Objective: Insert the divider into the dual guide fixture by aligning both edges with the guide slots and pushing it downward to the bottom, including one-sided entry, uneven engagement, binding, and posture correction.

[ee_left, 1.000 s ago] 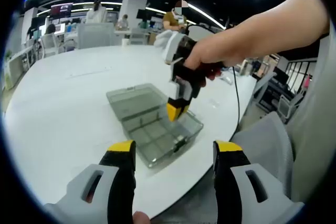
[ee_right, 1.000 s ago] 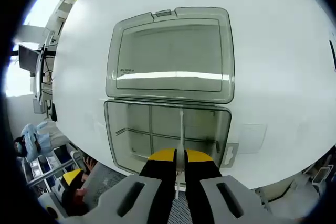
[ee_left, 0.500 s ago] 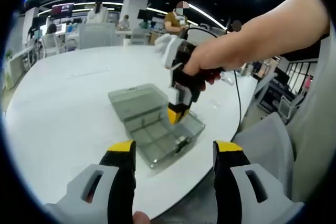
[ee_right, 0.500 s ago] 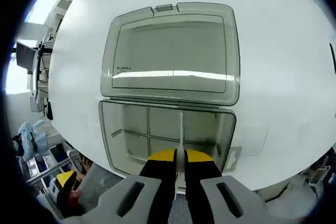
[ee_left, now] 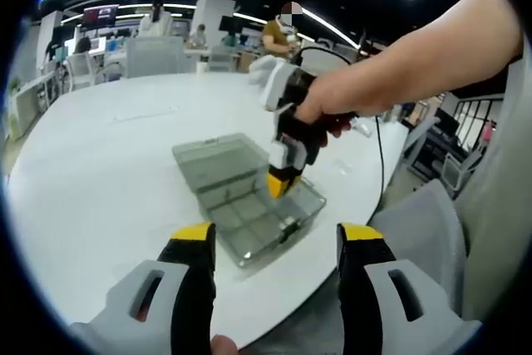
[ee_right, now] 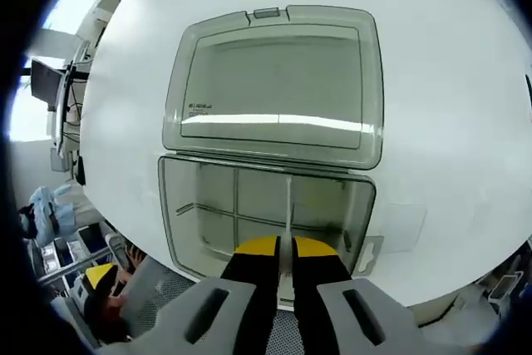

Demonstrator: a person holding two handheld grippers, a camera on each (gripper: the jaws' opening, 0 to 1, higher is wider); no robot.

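Observation:
A clear plastic box [ee_left: 249, 205] lies near the table's front edge, its lid [ee_left: 220, 155] folded flat behind it. In the right gripper view I look down into the box tray [ee_right: 216, 209], where fixed ribs form compartments. My right gripper [ee_right: 285, 247] is shut on a thin clear divider [ee_right: 288, 201], seen edge-on and reaching down into the tray right of the middle. In the left gripper view a hand holds the right gripper [ee_left: 281, 182] upright over the tray's far side. My left gripper [ee_left: 277, 237] hangs open, short of the box, holding nothing.
The white round table [ee_left: 100, 147] ends just in front of the box, with grey chairs [ee_left: 424, 222] beyond the edge. A black cable [ee_left: 376, 147] runs over the table's right side. A faint flat clear rectangle [ee_right: 401, 218] lies beside the tray. People and desks stand far behind.
The right gripper has sunk slightly toward the tray with the divider. The left gripper has stayed where it was.

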